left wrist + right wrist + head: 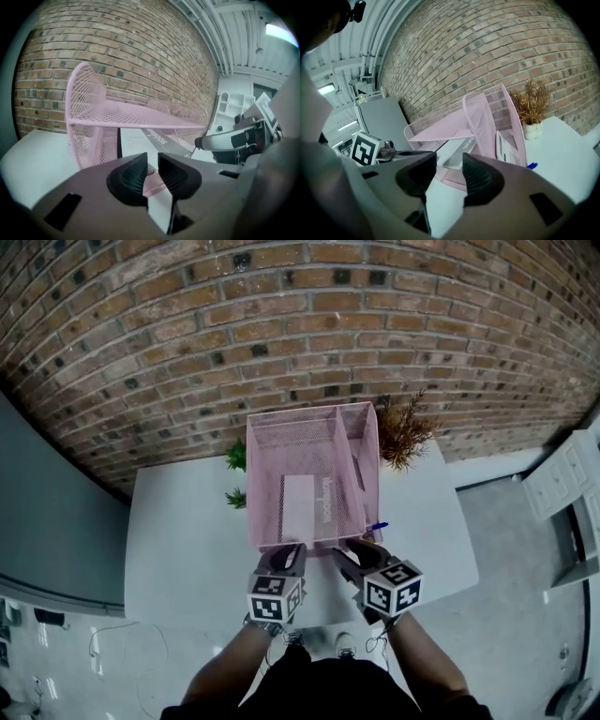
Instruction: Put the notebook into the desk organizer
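The pink mesh desk organizer [265, 442] stands in the middle of the white table [187, 540]. Inside its lower tray lies the notebook [324, 501], grey-covered with lettering, next to a white sheet [298, 505]. The left gripper view shows the notebook [161, 139] under the organizer's [84, 93] upper shelf. My left gripper [292, 552] sits at the organizer's front edge, its jaws [152, 161] slightly apart with only the mesh lip showing through the gap. My right gripper [351, 549] is beside it, jaws [449, 161] wide open and empty, facing the organizer [480, 117] and notebook [456, 152].
A blue pen [378, 526] lies at the organizer's front right corner. A dried brown plant [403, 432] stands at the back right, and two small green plants [236, 457] at the left. A brick wall is behind, and a white cabinet [562, 484] on the right.
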Available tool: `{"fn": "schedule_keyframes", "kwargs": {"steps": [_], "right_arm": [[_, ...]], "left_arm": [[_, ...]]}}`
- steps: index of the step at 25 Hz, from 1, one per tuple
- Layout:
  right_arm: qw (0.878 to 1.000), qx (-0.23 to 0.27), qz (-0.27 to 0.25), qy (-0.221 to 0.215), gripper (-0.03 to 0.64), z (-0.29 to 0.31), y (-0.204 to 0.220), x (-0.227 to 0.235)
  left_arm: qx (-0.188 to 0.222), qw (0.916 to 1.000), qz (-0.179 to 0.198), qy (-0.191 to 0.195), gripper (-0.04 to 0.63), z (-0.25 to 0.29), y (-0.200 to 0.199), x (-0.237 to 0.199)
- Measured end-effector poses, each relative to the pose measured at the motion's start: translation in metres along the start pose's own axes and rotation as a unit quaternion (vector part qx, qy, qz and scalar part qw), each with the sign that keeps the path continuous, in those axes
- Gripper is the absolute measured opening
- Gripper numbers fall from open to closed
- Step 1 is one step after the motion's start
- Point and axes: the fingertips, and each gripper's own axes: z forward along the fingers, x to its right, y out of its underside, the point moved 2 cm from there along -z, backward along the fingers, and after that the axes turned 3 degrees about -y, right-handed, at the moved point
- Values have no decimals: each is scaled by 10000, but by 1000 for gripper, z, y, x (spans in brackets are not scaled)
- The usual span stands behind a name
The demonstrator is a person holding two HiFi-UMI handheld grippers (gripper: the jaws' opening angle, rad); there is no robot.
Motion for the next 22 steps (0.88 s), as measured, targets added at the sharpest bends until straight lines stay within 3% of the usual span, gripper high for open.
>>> {"fn": "schedule_keyframes", "kwargs": {"steps": [5, 9, 13, 22], "right_arm": [[9969, 83, -668, -409, 162, -18, -13, -18], [9897, 329, -1209, -698, 5, -40, -19, -33], [9812, 465, -1477, -1156, 5, -60, -19, -53], [9699, 381, -1400, -1955, 3, -66, -5, -108]], "left_arm": [[290, 9992, -113, -268, 71, -25, -9, 17], [590, 9966, -195, -540, 71, -53, -13, 36], [852, 9928, -244, -810, 70, -87, -15, 58], [1097, 9822, -174, -1517, 12, -173, -8, 73]]}}
